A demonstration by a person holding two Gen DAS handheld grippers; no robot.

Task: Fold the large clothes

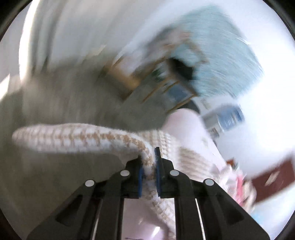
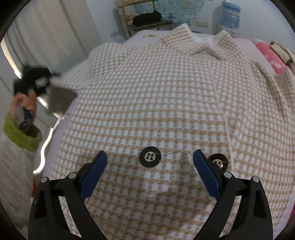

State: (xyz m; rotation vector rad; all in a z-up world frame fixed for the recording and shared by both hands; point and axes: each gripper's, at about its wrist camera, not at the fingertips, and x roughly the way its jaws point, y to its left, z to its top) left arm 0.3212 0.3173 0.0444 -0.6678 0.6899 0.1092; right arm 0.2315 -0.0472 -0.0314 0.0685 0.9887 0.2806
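A beige and white houndstooth coat (image 2: 156, 96) lies spread flat on a pale bed (image 2: 142, 35), collar at the far end, two black buttons (image 2: 150, 156) near my right gripper. My right gripper (image 2: 150, 157) is open and empty, hovering over the coat's lower front. My left gripper (image 1: 149, 164) is shut on the coat's sleeve (image 1: 73, 136), which trails off to the left in the blurred left wrist view. In the right wrist view the left gripper (image 2: 36, 81) shows blurred at the far left, held in a hand with a green cuff.
A wooden chair (image 2: 147, 20) with a dark item stands beyond the bed's far end, next to a light blue patterned cloth (image 2: 166, 9). A pink pillow (image 2: 267, 55) lies at the bed's right side. White curtains (image 2: 46, 37) hang at the left.
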